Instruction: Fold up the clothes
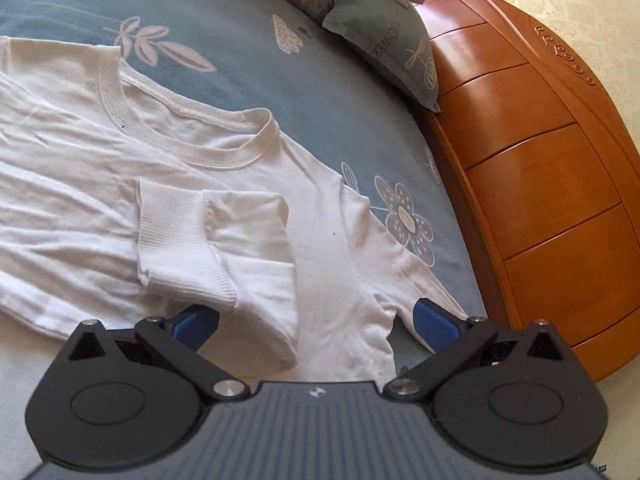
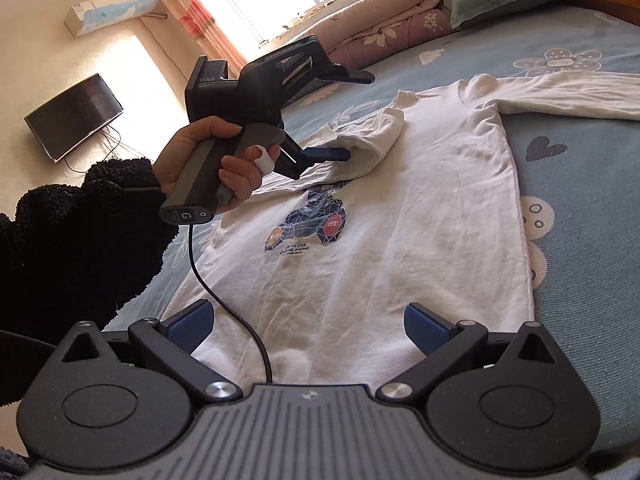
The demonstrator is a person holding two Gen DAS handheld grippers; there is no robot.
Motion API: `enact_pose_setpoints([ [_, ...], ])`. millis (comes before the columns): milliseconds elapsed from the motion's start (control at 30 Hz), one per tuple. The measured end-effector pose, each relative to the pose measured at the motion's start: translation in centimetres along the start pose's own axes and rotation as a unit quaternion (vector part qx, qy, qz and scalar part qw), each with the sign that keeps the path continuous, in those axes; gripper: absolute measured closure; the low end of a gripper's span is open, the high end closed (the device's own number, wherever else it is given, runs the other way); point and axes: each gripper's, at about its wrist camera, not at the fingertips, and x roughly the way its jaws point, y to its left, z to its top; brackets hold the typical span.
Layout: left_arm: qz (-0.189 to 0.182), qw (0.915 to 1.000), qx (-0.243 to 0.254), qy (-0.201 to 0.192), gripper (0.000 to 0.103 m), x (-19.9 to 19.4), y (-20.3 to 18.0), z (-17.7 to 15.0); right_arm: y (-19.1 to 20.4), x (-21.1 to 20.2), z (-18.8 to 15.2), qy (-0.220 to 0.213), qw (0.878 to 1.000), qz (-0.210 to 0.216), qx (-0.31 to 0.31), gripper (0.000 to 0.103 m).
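Observation:
A white long-sleeved shirt lies flat on the blue flowered bedsheet, its printed graphic facing up. One sleeve is folded across the chest, its ribbed cuff resting on the body. The other sleeve stretches out sideways. My left gripper hovers open just above the folded sleeve, holding nothing. In the right wrist view the left gripper is held by a hand, with its lower finger close to the folded sleeve. My right gripper is open over the shirt's lower half, empty.
A wooden headboard borders the bed, with a grey-green pillow and a rolled quilt against it. The left gripper's cable hangs across the shirt. A black fuzzy sleeve, a TV and an air conditioner are at left.

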Motion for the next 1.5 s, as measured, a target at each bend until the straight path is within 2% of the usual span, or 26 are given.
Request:
enact_pose_setpoints([
  [100,-0.032,0.9994,0.005,-0.013,0.001,0.8,-1.1,0.4,0.0,-0.1,0.0,0.0,1.0,0.0,0.0,0.0],
  [200,-0.063,0.9977,0.025,-0.007,0.001,2.1,-3.4,0.8,0.0,0.0,0.0,0.0,1.0,0.0,0.002,0.0],
  [333,-0.101,0.9909,0.078,0.042,0.001,4.6,-6.6,0.4,0.0,0.1,0.0,0.002,1.0,-0.001,-0.001,0.0],
  [433,-0.11,0.9848,0.109,0.078,0.001,5.4,-7.8,-0.4,0.0,0.1,0.0,0.003,1.0,-0.001,0.001,0.0],
  [500,-0.101,0.9849,0.12,0.073,0.001,4.6,-7.7,-0.7,0.0,0.1,0.0,0.003,1.0,-0.002,0.002,0.0],
  [600,-0.079,0.9887,0.119,0.044,0.001,1.8,-6.1,-0.5,0.0,0.3,0.1,0.004,1.0,-0.003,0.002,0.0],
  [733,-0.017,0.9935,0.112,-0.013,0.001,-3.2,-2.2,0.2,0.0,0.5,0.2,0.006,1.0,-0.004,0.002,0.0],
  [833,0.036,0.9951,0.077,-0.05,0.001,-5.9,2.3,0.7,0.2,0.7,0.2,0.008,1.0,-0.008,-0.003,0.0],
  [1000,0.113,0.9892,0.007,-0.092,0.001,-8.8,9.4,0.9,0.5,1.3,0.2,0.014,1.0,-0.018,-0.007,0.0],
  [1133,0.081,0.9867,-0.031,-0.137,0.001,-11.2,11.5,0.3,0.9,2.1,0.3,0.023,0.999,-0.033,-0.015,0.0],
  [1167,0.082,0.9864,-0.024,-0.14,0.001,-11.5,11.4,0.1,1.1,2.3,0.3,0.027,0.999,-0.037,-0.019,0.0],
  [1267,0.117,0.984,0.044,-0.127,0.001,-11.7,9.8,-0.8,1.8,2.7,0.5,0.032,0.998,-0.049,-0.038,0.0],
  [1333,0.163,0.9719,0.125,-0.116,0.001,-11.3,8.2,-1.7,2.4,2.9,0.8,0.033,0.996,-0.056,-0.054,0.0],
  [1400,0.18,0.9612,0.177,-0.11,0.001,-11.1,7.8,-2.6,3.2,3.1,1.6,0.032,0.993,-0.075,-0.08,0.0],
  [1433,0.187,0.9587,0.188,-0.103,0.001,-10.9,8.0,-2.8,3.7,3.3,2.2,0.031,0.991,-0.086,-0.096,0.0],
  [1500,0.188,0.9649,0.164,-0.083,0.001,-10.6,9.2,-2.7,4.5,3.9,3.7,0.026,0.985,-0.109,-0.128,0.0],
])
